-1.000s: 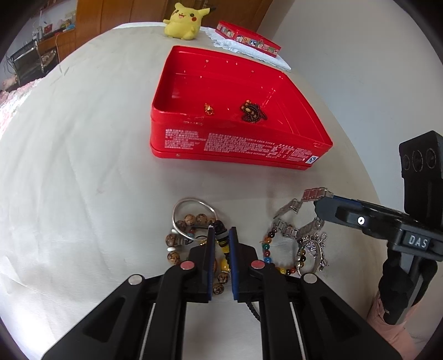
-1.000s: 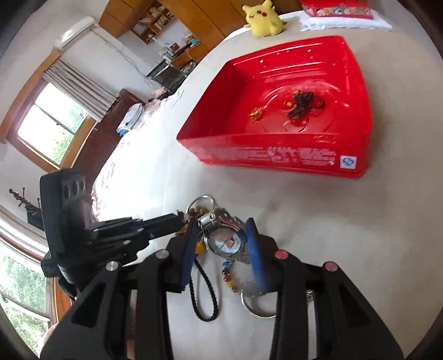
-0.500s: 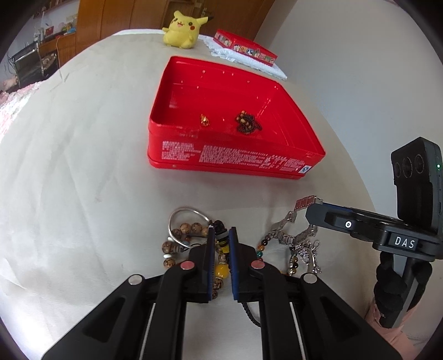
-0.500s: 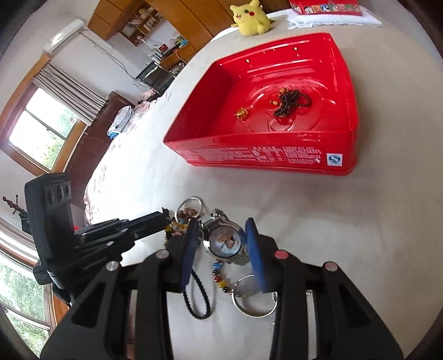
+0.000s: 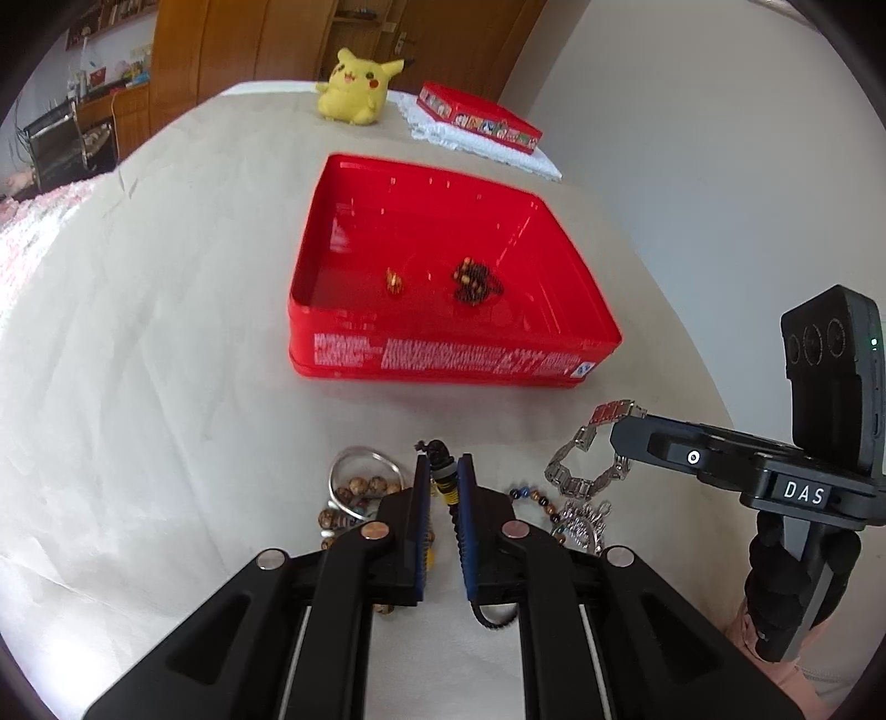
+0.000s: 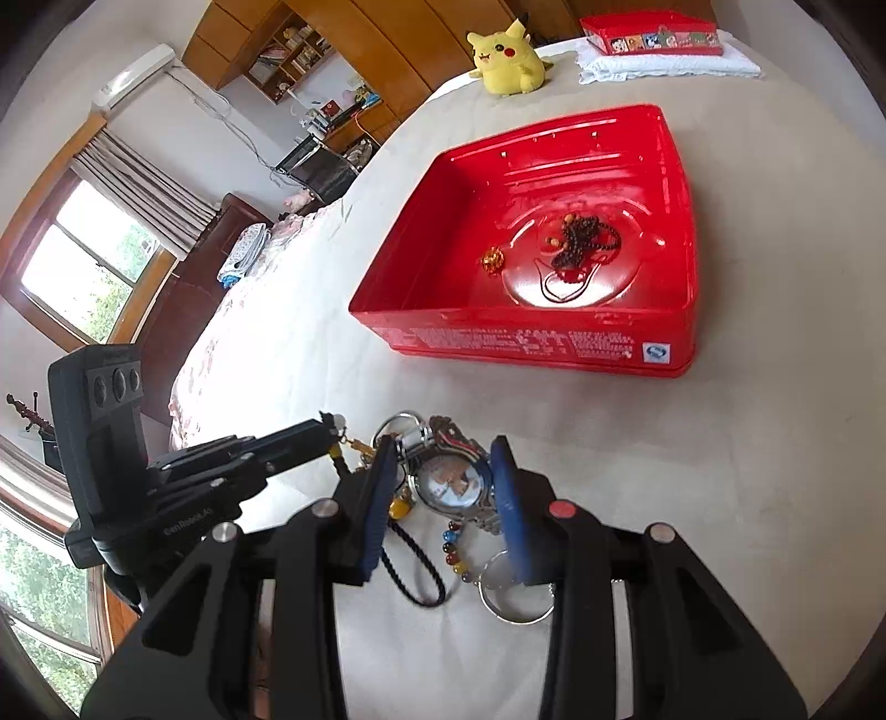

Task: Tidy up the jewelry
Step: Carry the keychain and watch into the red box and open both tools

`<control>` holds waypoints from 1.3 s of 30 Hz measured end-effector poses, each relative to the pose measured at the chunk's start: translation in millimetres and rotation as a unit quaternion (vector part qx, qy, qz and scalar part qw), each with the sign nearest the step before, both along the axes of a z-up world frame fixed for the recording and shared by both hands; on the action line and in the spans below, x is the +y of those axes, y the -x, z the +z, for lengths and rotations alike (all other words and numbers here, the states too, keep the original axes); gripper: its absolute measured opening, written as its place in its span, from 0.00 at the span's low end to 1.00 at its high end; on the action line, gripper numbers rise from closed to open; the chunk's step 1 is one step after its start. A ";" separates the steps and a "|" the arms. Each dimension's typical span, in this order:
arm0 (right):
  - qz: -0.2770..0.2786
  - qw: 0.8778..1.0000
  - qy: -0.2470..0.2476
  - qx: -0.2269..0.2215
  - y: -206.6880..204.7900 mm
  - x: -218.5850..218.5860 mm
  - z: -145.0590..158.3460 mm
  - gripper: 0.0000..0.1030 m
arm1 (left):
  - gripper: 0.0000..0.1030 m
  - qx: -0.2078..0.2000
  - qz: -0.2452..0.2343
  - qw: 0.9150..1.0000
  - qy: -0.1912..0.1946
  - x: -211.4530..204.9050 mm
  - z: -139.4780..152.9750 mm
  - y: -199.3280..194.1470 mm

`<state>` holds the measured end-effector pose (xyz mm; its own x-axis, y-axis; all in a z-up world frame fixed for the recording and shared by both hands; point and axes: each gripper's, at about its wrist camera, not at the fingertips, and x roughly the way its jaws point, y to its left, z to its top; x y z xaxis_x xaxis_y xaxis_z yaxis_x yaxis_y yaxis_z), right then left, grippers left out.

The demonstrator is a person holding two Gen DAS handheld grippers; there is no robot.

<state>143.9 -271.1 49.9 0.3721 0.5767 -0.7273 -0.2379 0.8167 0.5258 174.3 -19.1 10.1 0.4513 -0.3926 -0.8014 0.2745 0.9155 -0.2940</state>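
Note:
An open red tin (image 5: 443, 354) (image 6: 531, 343) sits on the cream cloth and holds a dark bead necklace (image 5: 475, 282) (image 6: 576, 243) and a small gold charm (image 5: 394, 281) (image 6: 493, 259). My left gripper (image 5: 444, 479) is shut on a black cord necklace with yellow beads (image 5: 443, 477) and lifts it. My right gripper (image 6: 446, 465) is shut on a silver watch (image 6: 451, 482), held above the pile; its metal band (image 5: 581, 443) shows in the left wrist view. A silver ring (image 5: 360, 471), wooden beads (image 5: 354, 490) and a coloured bead bracelet (image 6: 454, 545) lie below.
A yellow plush toy (image 5: 354, 86) (image 6: 506, 55) and a second red tin on a white towel (image 5: 479, 119) (image 6: 659, 36) stand at the far end. A white wall runs along the right. Furniture and a window lie to the left.
Both grippers have risen and drawn back from the pile, each carrying its piece. The red tin now sits farther ahead in both views.

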 end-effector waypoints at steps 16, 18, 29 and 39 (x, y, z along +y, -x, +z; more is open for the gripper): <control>-0.013 0.999 0.004 -0.035 -38.1 -15.7 67.6 0.32 | 0.09 -0.073 0.006 0.997 0.005 -12.1 78.3 -28.9; -0.020 0.999 0.005 -0.038 -51.7 -18.4 73.6 0.32 | 0.09 -0.083 0.012 0.996 0.006 -14.0 88.2 -41.7; -0.061 0.997 0.031 -0.019 -147.0 -31.5 49.6 0.32 | 0.09 -0.102 0.066 0.993 -0.002 -28.3 85.9 -148.4; -0.065 0.995 0.065 0.030 -204.0 -18.9 -10.9 0.32 | 0.00 -0.037 0.070 0.996 -0.030 -42.6 10.9 -212.9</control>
<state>347.9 -290.0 39.0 0.3915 0.4266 -0.8153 -0.0969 0.9002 0.4245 387.2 -61.7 21.0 0.5564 -0.2743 -0.7843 0.1618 0.9616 -0.2215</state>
